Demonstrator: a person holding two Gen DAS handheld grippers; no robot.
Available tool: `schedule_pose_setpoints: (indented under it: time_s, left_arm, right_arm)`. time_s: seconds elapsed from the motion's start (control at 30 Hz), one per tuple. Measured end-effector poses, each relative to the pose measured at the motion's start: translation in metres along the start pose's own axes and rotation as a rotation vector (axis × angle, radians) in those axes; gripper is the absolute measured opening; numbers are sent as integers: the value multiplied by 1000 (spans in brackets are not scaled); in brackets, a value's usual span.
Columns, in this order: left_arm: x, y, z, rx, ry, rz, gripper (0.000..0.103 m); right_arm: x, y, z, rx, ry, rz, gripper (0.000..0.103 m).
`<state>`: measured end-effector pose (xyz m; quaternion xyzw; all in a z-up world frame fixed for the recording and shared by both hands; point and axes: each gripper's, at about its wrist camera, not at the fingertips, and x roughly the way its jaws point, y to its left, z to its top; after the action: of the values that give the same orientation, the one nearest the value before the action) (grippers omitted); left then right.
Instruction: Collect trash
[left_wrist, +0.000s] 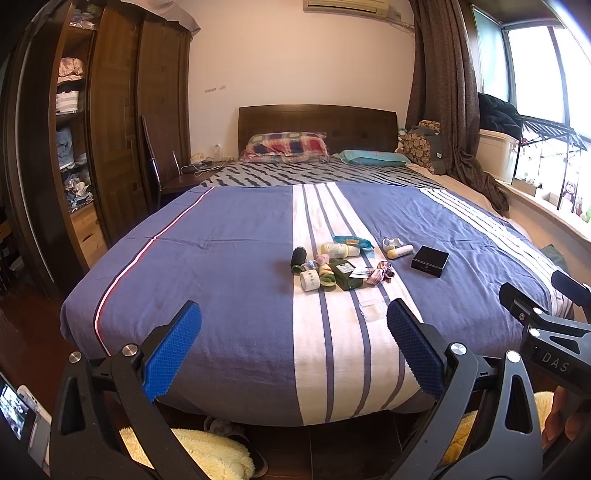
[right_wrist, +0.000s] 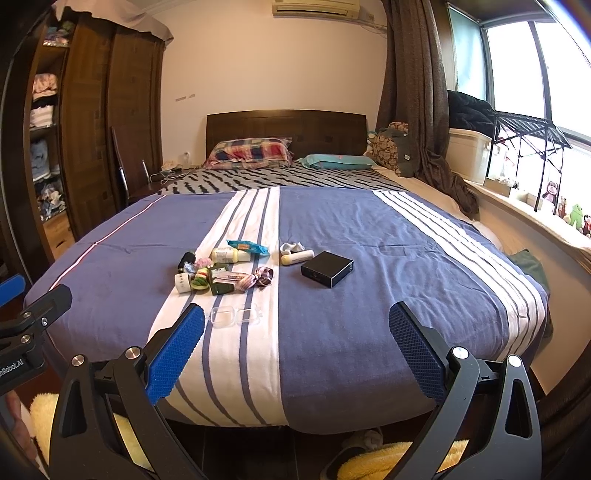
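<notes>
A scatter of small items lies mid-bed on the blue and white striped cover (left_wrist: 229, 258): a black box (left_wrist: 429, 261) (right_wrist: 327, 268), a green bottle (left_wrist: 345, 274), a white tape roll (left_wrist: 309, 280), a blue wrapper (right_wrist: 248, 247), a clear plastic case (left_wrist: 373, 309) (right_wrist: 236, 314), a yellow tube (right_wrist: 297, 257), a crumpled striped wrapper (right_wrist: 256, 277). My left gripper (left_wrist: 293, 317) is open at the foot of the bed, short of the pile. My right gripper (right_wrist: 296, 317) is open too, beside it, with nothing between its fingers.
A dark wooden wardrobe (left_wrist: 110, 129) with open shelves stands left, a chair (left_wrist: 159, 158) beside it. Pillows (right_wrist: 251, 151) lie by the headboard. A window sill (right_wrist: 535, 221) with toys and a rack runs along the right. Yellow fluffy slippers (left_wrist: 192, 450) lie on the floor below.
</notes>
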<state>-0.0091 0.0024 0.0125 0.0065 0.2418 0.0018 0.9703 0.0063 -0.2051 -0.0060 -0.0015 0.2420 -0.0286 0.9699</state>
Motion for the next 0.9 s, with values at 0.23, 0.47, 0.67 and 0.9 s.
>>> schedule_pose_setpoints:
  time_s: [0.23, 0.47, 0.67, 0.9]
  left_arm:
    - [-1, -1, 1, -1, -2, 2, 95]
    - [-1, 0, 1, 0, -2, 2, 95]
    - [-2, 0, 1, 0, -3, 2, 95]
    - [-2, 0, 1, 1, -3, 2, 95]
  right_arm:
    - [0, 2, 0, -3, -1, 3, 100]
    - [1, 4, 0, -10, 0, 6, 100]
    - [1, 4, 0, -10, 0, 6, 100]
    - [1, 4, 0, -10, -1, 6, 100]
